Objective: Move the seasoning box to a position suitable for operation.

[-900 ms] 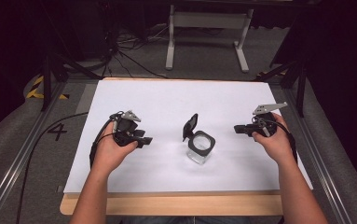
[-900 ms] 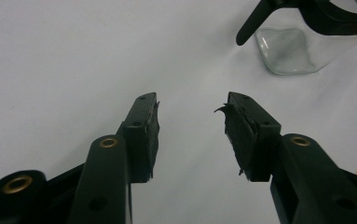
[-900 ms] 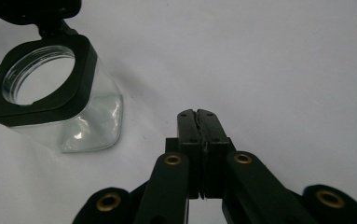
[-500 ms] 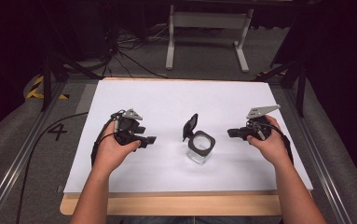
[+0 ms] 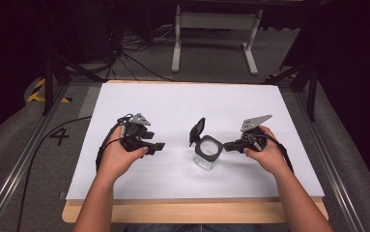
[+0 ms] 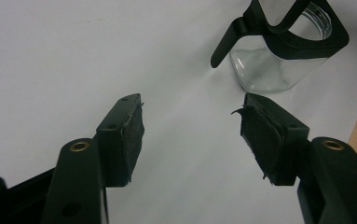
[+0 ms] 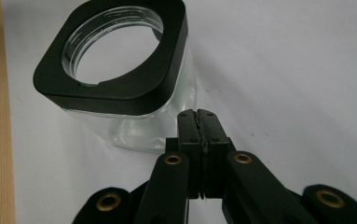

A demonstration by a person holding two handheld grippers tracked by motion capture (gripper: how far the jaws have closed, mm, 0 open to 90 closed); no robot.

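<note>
A clear square jar (image 5: 206, 153) with a black collar and a flipped-up lid (image 5: 197, 131) stands on the white table (image 5: 173, 106), nearer the front edge than the back and a little toward the right edge. The right gripper (image 5: 228, 145) sits just beside the jar's right side — its fingers (image 7: 199, 126) are pressed together with nothing between them, tips close to the glass wall just below the collar. The left gripper (image 5: 157, 145) waits apart on the jar's left, fingers (image 6: 125, 135) spread wide and empty, pointed toward it. This looks like the approach, before any hold is made. The next move likely calls for steadying the jar — the left could slide in and clamp the glass body, while the right spreads its fingers or nudges the lid, which stands tilted above the collar's far-left side.
</note>
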